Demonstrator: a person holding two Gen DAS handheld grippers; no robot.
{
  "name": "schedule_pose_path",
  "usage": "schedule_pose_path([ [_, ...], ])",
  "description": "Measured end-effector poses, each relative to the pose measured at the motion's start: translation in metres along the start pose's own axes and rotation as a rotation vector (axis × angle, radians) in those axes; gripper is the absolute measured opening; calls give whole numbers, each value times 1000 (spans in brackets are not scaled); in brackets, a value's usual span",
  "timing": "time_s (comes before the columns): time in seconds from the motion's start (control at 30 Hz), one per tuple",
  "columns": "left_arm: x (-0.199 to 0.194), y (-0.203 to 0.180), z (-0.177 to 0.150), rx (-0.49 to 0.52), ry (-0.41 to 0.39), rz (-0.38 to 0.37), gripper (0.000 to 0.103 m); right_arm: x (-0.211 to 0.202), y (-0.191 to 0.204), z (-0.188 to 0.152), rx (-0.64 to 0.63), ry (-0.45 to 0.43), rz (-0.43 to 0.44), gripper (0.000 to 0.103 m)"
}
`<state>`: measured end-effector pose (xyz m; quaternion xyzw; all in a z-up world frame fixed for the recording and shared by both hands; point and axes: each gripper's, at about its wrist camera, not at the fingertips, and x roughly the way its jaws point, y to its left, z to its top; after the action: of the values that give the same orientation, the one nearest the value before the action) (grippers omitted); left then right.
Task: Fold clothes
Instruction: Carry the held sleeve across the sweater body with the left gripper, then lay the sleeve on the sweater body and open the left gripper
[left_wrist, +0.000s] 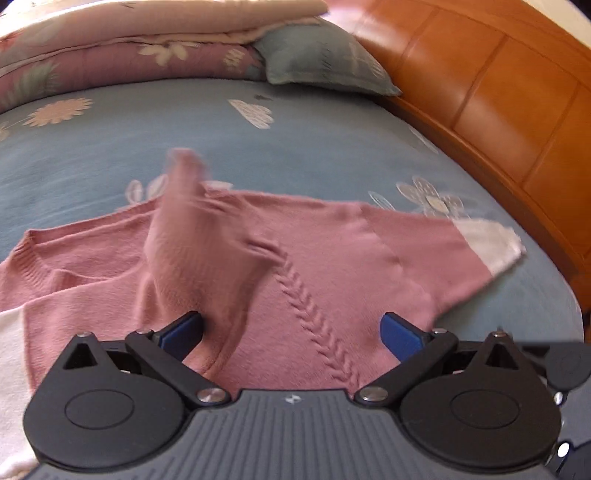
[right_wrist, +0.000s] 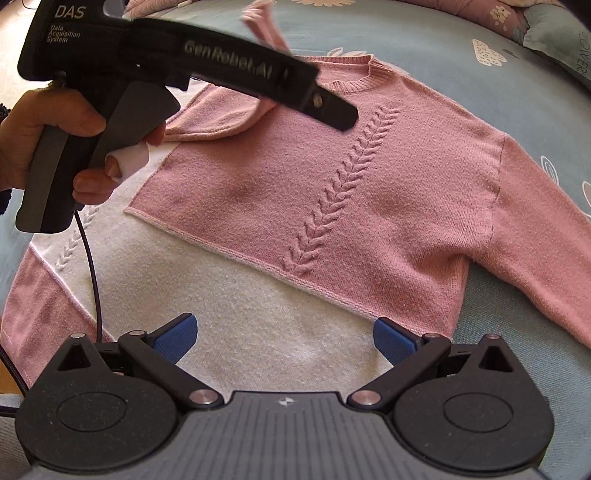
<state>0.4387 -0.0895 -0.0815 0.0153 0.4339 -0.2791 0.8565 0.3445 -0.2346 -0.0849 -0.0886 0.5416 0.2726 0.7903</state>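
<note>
Left wrist view. A bed (left_wrist: 110, 147) under a blue flowered sheet is seen, with an orange wooden headboard (left_wrist: 498, 110) along its right edge, a grey-blue pillow (left_wrist: 321, 55) at the far corner and folded pink quilts (left_wrist: 110, 48) along the far edge. A pink knit sweater (left_wrist: 332, 251) is spread on the near half of the bed. One sleeve (left_wrist: 192, 229) is raised over the body, blurred. The left gripper (left_wrist: 291, 332) is held with its jaws wide apart; the sleeve cloth lies against the left blue pad, but nothing is clamped.

Right wrist view. The sweater (right_wrist: 295, 184) is shown front up: pink upper body, white lower band (right_wrist: 240, 314), ribbed round neck, a raised braid down the middle. The other sleeve lies flat toward the bed's right edge. The left gripper (right_wrist: 332, 110) is seen from the side above the chest, held in a hand (right_wrist: 48, 125). The right gripper (right_wrist: 284, 339) hovers over the white band, jaws wide apart, empty.

Handling, as judged: soft, light, limp, slightly fuzzy knit that drapes and stretches. It is best taken by cuffs, shoulder seams or hem, with a pinch of one layer.
</note>
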Motion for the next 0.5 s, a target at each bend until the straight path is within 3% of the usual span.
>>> schedule_pose_path([
  [0.07, 1, -9, -4, 39, 20, -23, 101, 0, -2, -2, 8, 0, -4, 103],
  [0.2, -16, -1, -6, -36, -23, -4, 101, -1, -4, -4, 24, -2, -10, 103],
  [0.33, -28, 26, -11, -143, -31, 106, 101, -5, -4, -3, 32, -16, -2, 103],
  [0.5, -39, 59, -25, -200, -25, 242, 101, -4, -2, 2, 30, -35, 0, 103],
])
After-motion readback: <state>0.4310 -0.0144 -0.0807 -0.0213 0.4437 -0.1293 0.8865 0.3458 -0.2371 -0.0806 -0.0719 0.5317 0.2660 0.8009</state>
